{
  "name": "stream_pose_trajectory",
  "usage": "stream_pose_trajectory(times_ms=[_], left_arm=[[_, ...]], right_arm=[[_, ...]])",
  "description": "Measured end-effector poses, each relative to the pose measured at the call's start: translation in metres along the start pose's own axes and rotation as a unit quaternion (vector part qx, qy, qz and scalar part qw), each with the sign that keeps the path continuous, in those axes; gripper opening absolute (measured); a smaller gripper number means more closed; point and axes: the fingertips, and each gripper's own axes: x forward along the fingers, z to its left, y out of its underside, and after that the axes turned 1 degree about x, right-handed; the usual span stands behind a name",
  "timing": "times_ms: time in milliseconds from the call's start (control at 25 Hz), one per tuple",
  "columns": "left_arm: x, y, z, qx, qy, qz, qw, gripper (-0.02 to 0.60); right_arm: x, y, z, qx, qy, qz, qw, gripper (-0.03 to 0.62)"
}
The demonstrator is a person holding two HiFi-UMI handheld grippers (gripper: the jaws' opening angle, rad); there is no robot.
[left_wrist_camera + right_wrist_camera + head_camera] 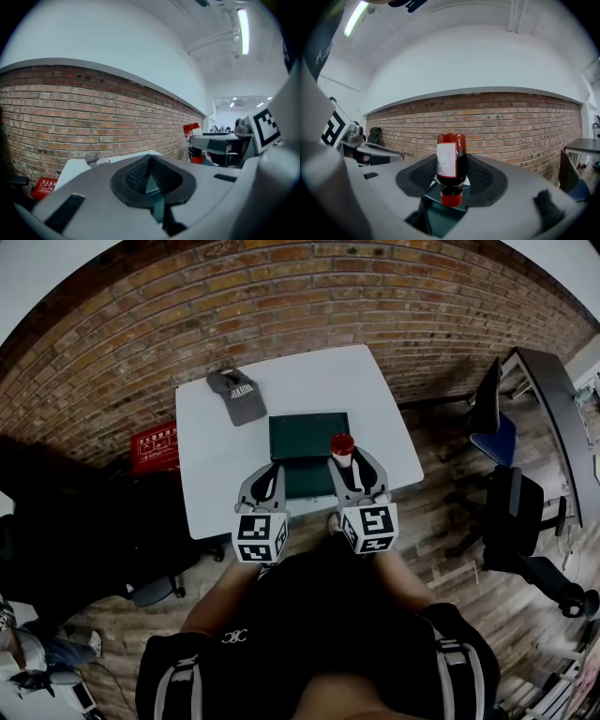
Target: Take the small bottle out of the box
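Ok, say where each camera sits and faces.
Head view: on the head, looking steeply down at table, box, left gripper, right gripper, torso.
Left gripper view: rides that gripper, shut jaws, facing the wall.
Right gripper view: rides that gripper, jaws on the bottle, facing the wall.
Shared: both gripper views show wall and each other's gripper.

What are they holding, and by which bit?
The right hand-held gripper pinches the small bottle by its labelled body; the left hand-held gripper is shut on nothing.
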Motion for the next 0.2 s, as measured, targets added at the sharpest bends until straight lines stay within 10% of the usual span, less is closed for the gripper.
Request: stream_pose_trajectory(times_ms=[200], left_arm=[[0.0017, -0.0008, 0.0030, 0.001, 0.004, -0.002, 1.0000, 0.012]], right_arm=[[0.0037, -0.0009, 0.0021, -0.002, -0.001, 0.000, 1.000, 0.196]])
